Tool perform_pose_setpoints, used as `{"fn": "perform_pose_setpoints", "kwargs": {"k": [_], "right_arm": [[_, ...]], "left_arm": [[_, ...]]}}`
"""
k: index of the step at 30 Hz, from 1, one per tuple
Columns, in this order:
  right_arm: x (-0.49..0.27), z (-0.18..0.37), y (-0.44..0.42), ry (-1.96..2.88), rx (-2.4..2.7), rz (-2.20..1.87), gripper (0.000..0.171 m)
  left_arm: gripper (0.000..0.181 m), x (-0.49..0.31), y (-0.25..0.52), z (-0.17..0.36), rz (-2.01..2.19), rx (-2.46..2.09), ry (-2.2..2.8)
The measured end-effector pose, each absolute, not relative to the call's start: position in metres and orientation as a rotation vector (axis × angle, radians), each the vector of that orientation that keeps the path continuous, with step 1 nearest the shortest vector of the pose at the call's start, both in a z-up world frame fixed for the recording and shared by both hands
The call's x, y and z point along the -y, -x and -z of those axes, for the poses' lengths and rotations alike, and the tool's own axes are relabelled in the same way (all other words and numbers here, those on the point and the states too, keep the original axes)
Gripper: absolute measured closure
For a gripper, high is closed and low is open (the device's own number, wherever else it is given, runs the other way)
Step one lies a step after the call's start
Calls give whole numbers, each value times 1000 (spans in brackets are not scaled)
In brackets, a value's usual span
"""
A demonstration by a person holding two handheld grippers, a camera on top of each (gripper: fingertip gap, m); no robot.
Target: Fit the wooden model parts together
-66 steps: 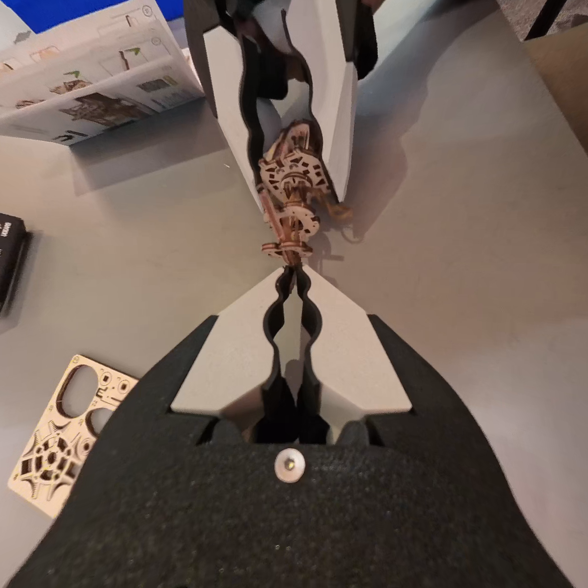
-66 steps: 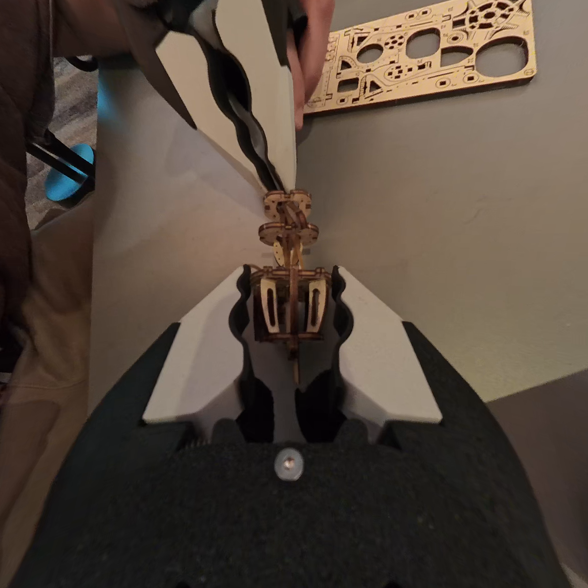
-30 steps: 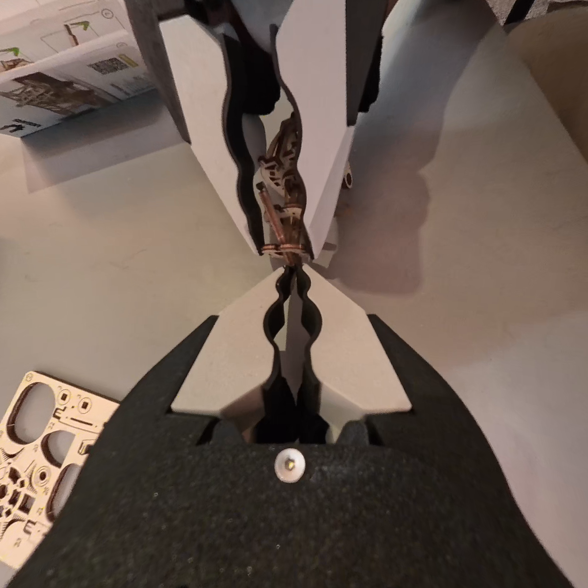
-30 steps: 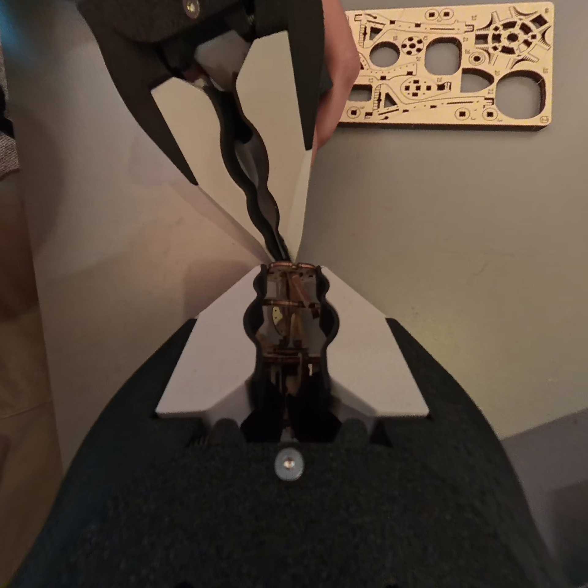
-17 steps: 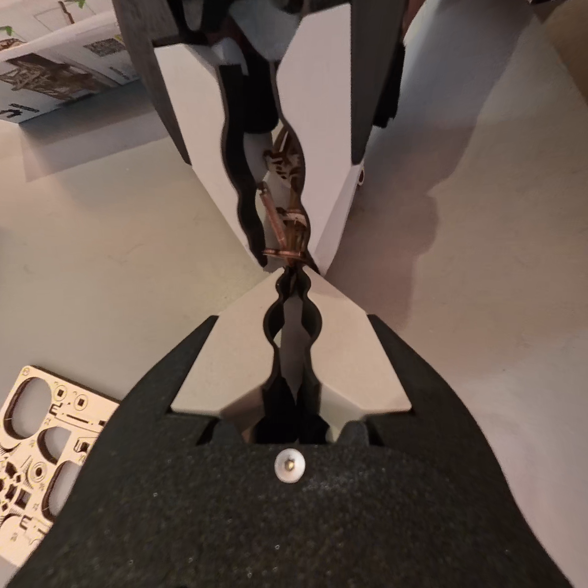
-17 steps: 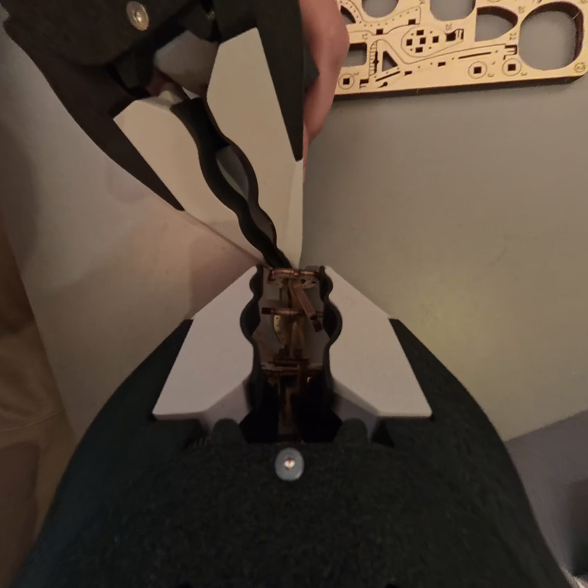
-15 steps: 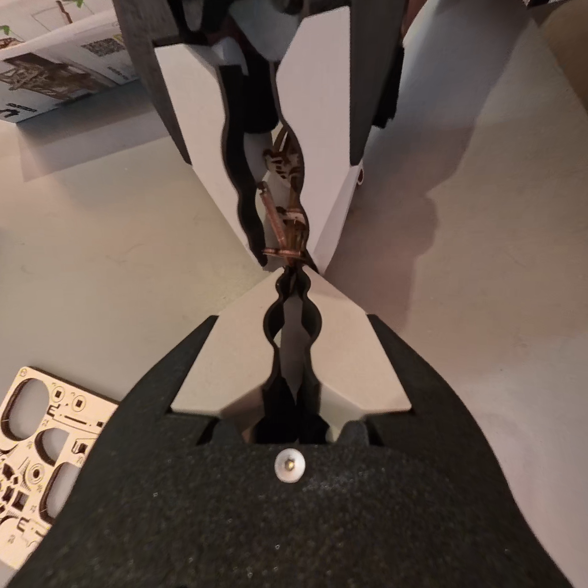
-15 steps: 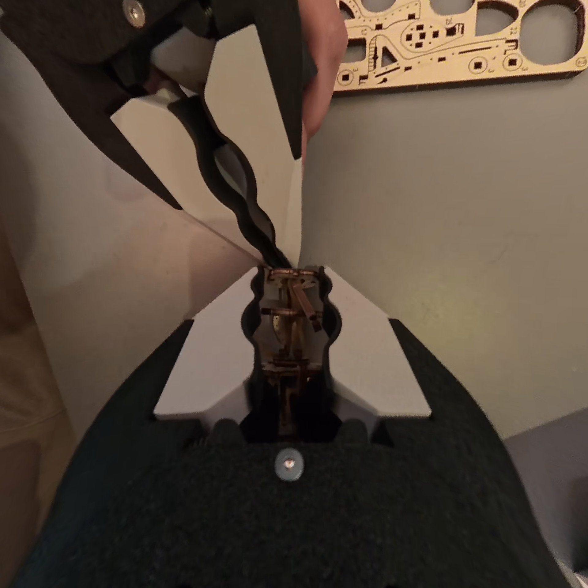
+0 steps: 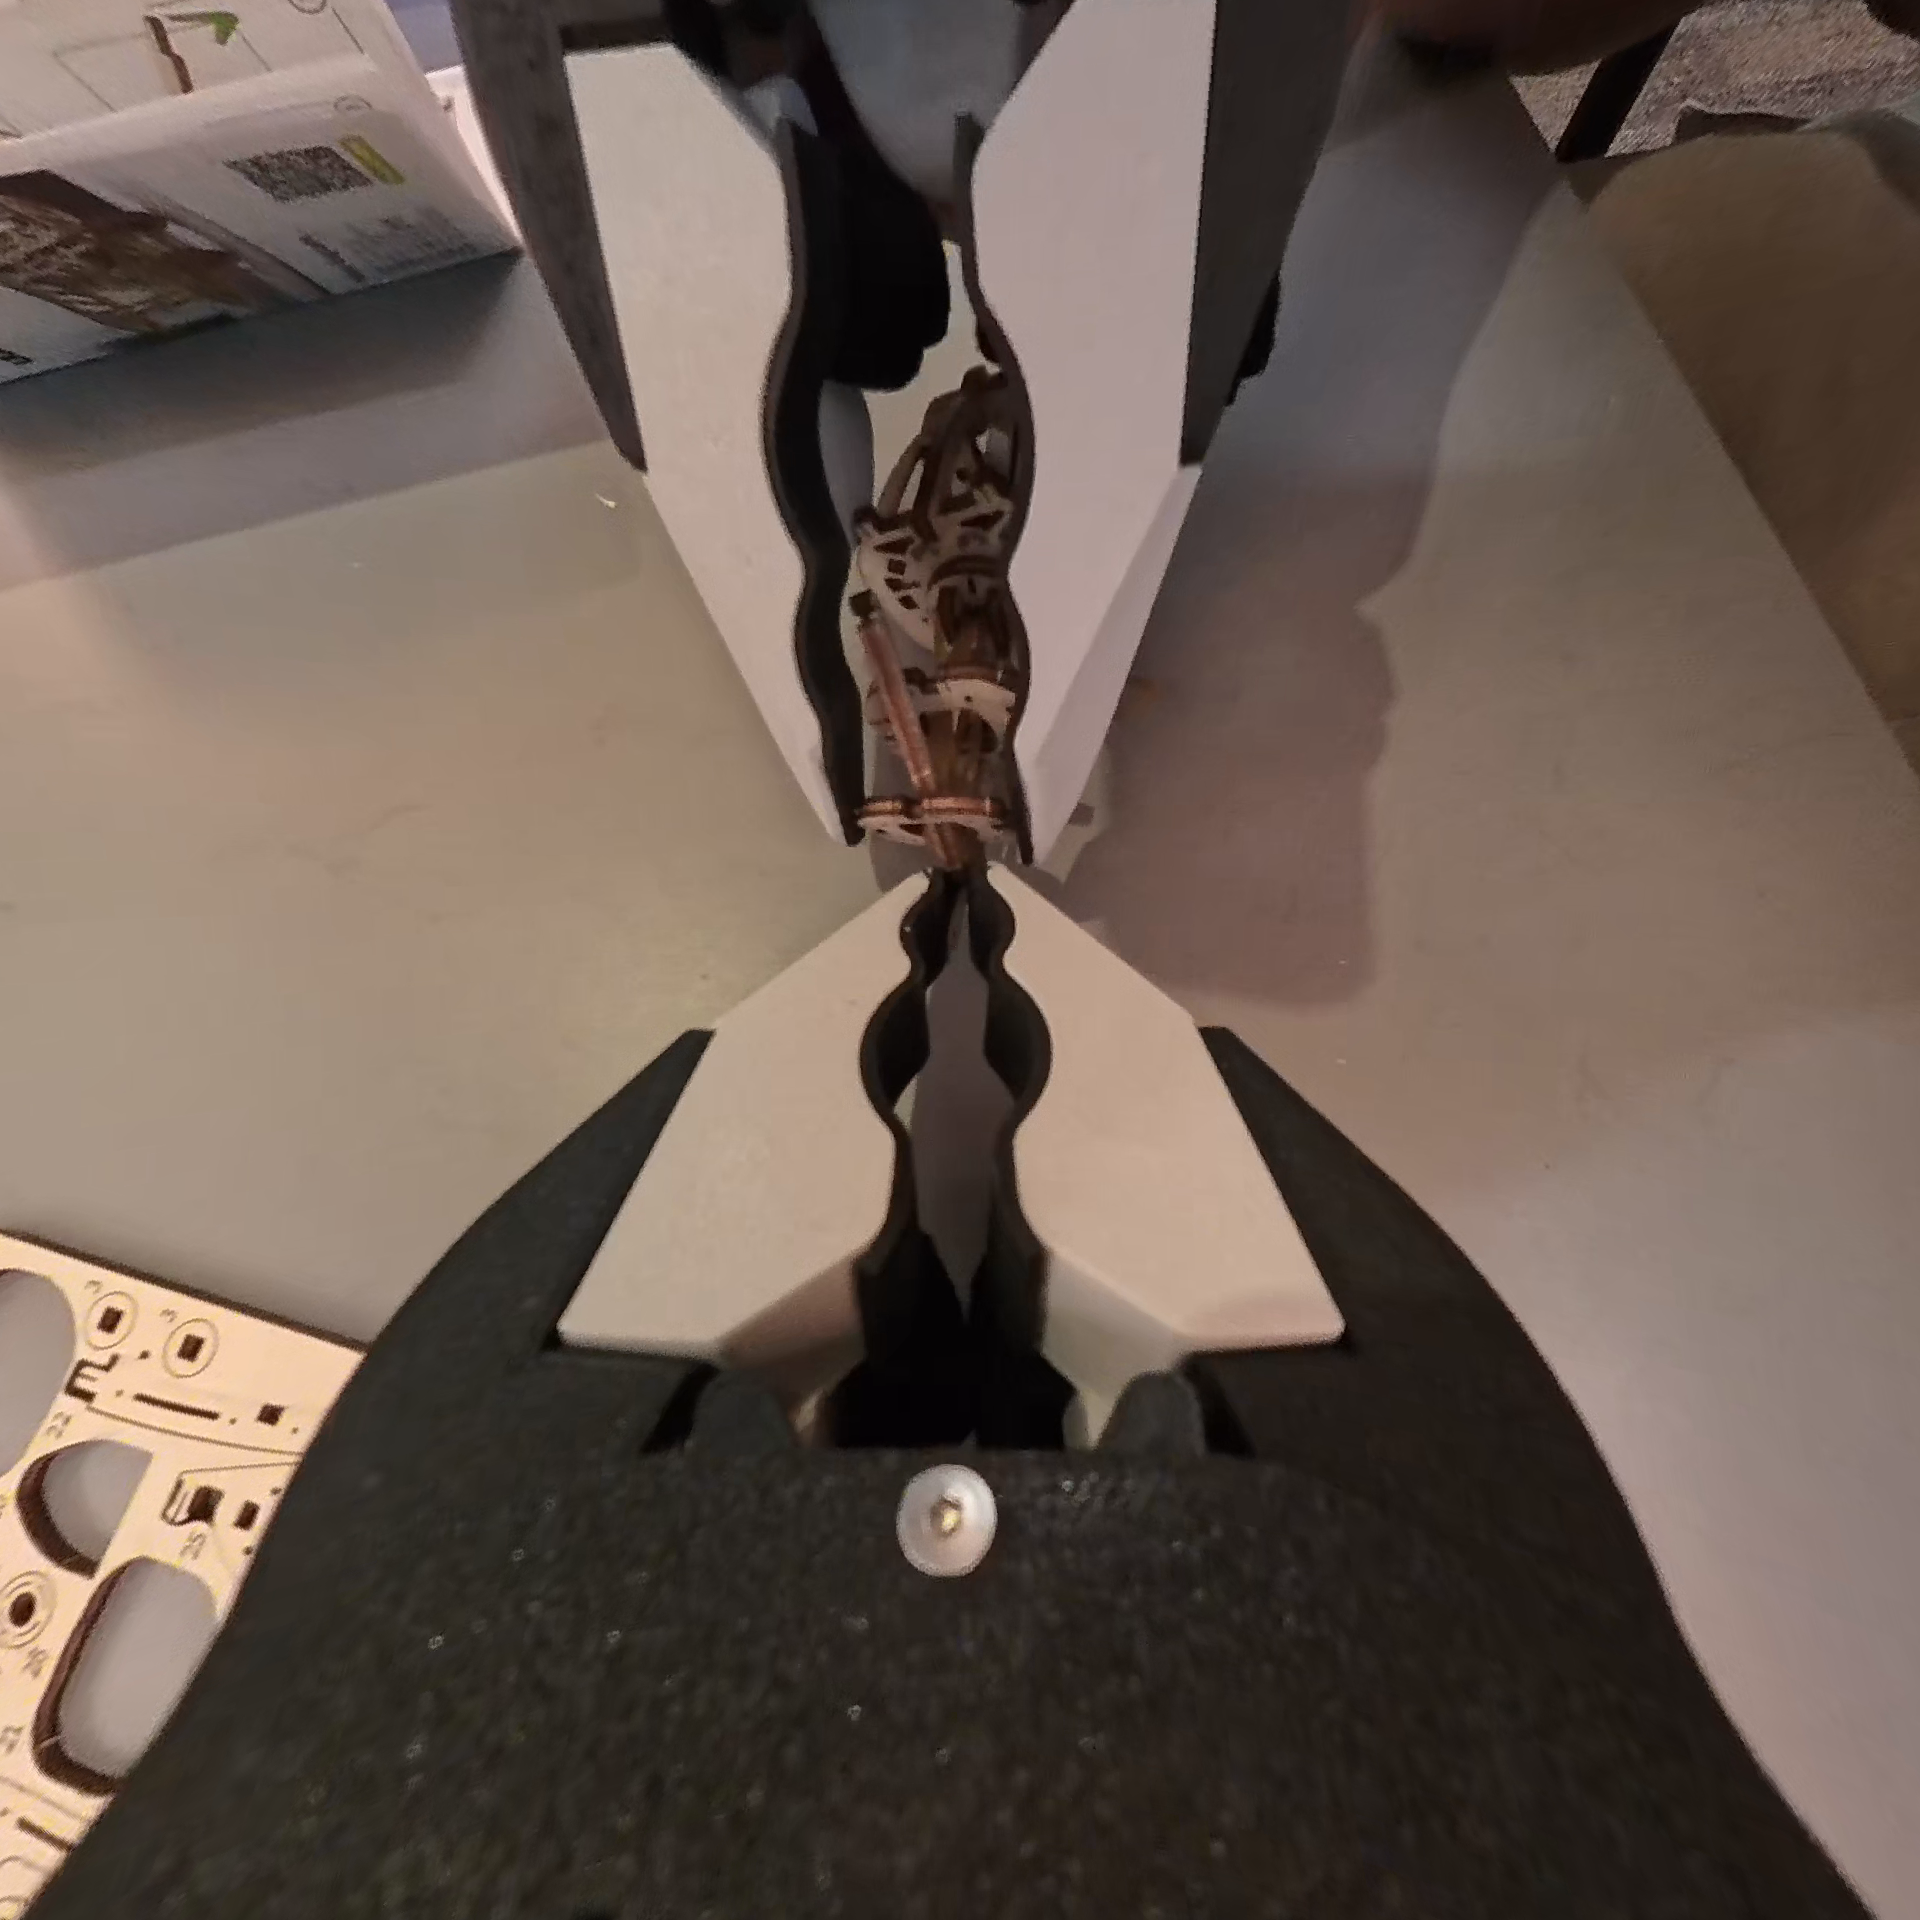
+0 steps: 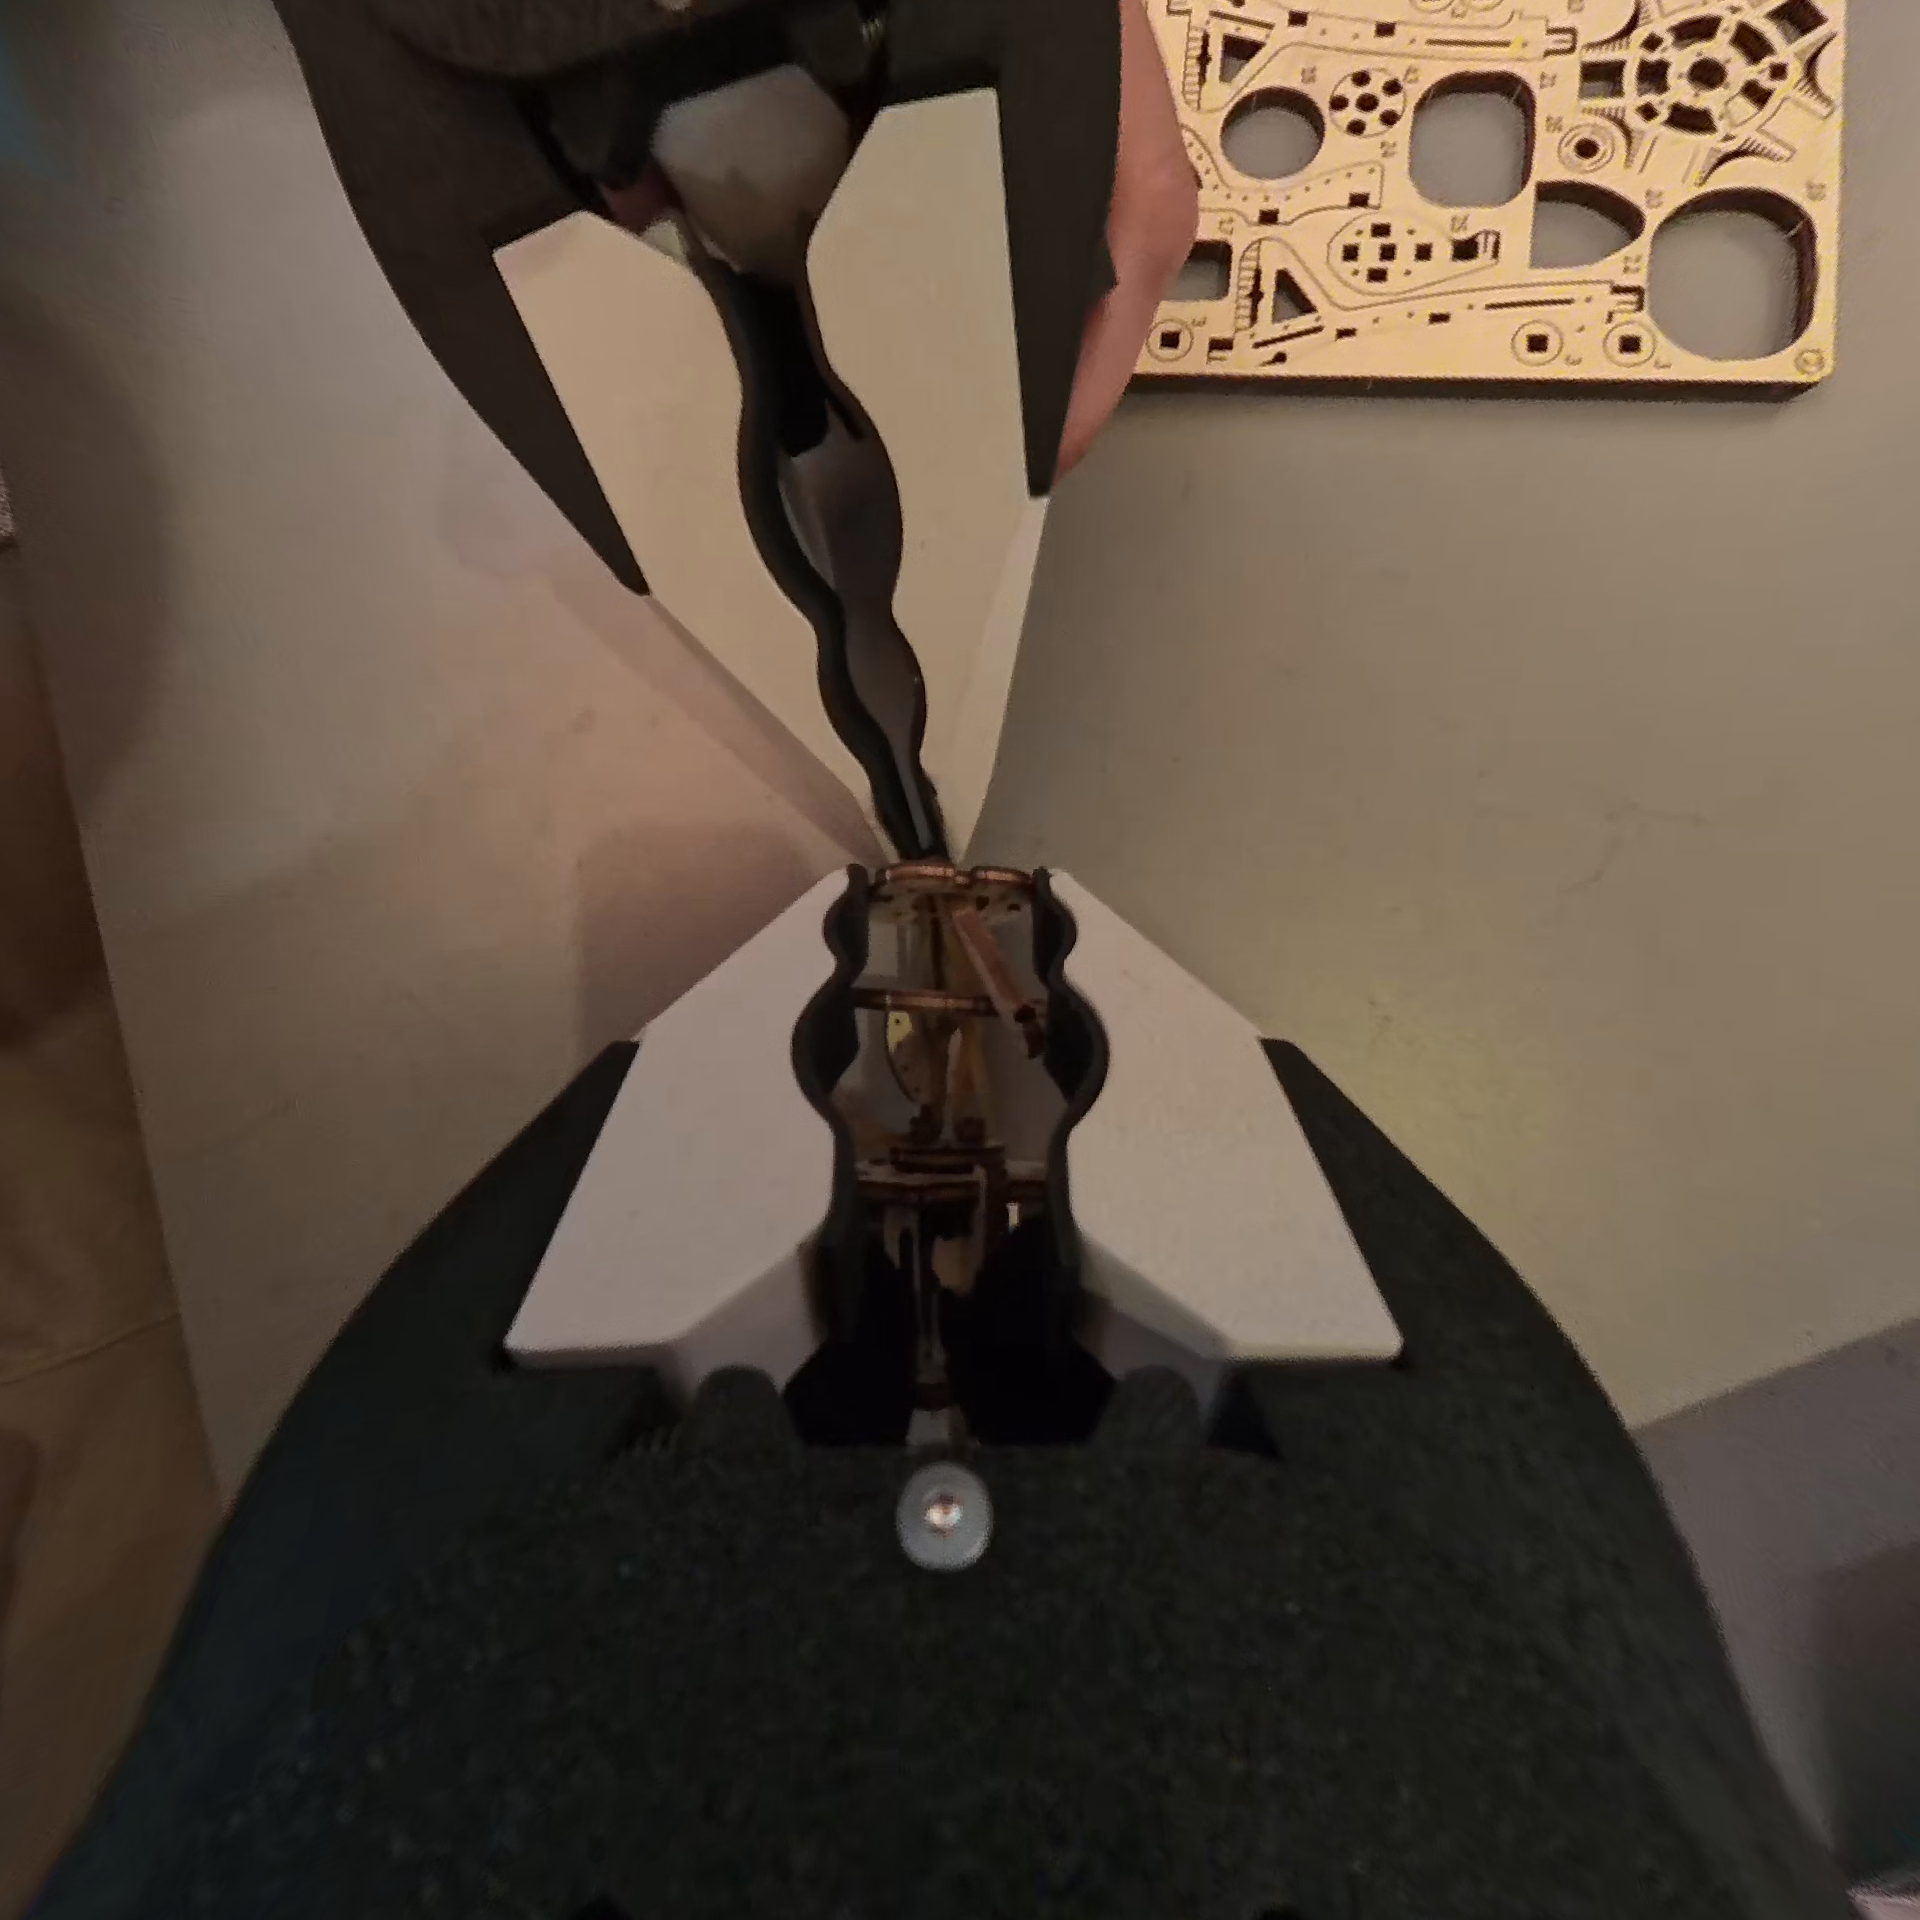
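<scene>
My right gripper (image 10: 951,878) is shut on a small wooden model assembly (image 10: 940,1039) that fills the gap between its white fingers. In the left wrist view the right gripper (image 9: 940,831) comes down from the top with the model (image 9: 935,644) in it. A thin copper-coloured rod (image 9: 899,707) runs along the model and sticks out past its end plate. My left gripper (image 9: 951,883) meets it tip to tip, shut on the rod's end. The left gripper (image 10: 920,821) also shows from above in the right wrist view.
A laser-cut wooden parts sheet (image 10: 1455,208) lies flat on the grey table (image 9: 312,831); its corner shows in the left wrist view (image 9: 104,1507). An instruction booklet (image 9: 208,187) lies far left. A hand (image 10: 1143,208) holds the left gripper. A beige rounded object (image 9: 1766,416) stands beyond the table edge. Left and right tips are no more than a few centimetres apart.
The two grippers stay tip to tip over the table. The right gripper has moved closer and more straight on to the left one. Both grips are unchanged.
</scene>
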State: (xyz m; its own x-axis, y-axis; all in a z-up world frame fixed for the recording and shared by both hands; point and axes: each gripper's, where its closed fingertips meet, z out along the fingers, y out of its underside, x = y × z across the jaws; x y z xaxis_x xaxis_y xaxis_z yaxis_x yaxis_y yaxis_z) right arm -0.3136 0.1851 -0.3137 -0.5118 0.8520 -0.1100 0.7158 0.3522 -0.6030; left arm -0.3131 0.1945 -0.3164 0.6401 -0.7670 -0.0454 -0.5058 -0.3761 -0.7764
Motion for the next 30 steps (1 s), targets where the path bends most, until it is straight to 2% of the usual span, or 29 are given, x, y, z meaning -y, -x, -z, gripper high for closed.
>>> {"fn": "perform_pose_setpoints", "kwargs": {"k": [4, 7, 13, 14, 17, 20, 30], "right_arm": [[-187, 307, 311, 1348, 2391, -926, 129], [-201, 297, 304, 1365, 2378, -909, 130], [-212, 293, 303, 1431, 2405, -931, 146], [-213, 296, 303, 1447, 2422, -937, 147], [-210, 301, 306, 1498, 2455, -1029, 165], [-212, 298, 309, 1534, 2464, -1100, 169], [-215, 300, 314, 1962, 2711, -1446, 169]], "left_arm": [[180, -199, 315, 321, 347, -978, 2083], [179, -197, 312, 321, 325, -994, 2070], [168, -195, 322, 320, 311, -993, 2100], [169, -194, 322, 323, 308, -1001, 2104], [177, -193, 318, 326, 285, -1038, 2079], [173, -195, 320, 326, 260, -1031, 2075], [179, -198, 319, 327, 225, -1037, 2066]]}}
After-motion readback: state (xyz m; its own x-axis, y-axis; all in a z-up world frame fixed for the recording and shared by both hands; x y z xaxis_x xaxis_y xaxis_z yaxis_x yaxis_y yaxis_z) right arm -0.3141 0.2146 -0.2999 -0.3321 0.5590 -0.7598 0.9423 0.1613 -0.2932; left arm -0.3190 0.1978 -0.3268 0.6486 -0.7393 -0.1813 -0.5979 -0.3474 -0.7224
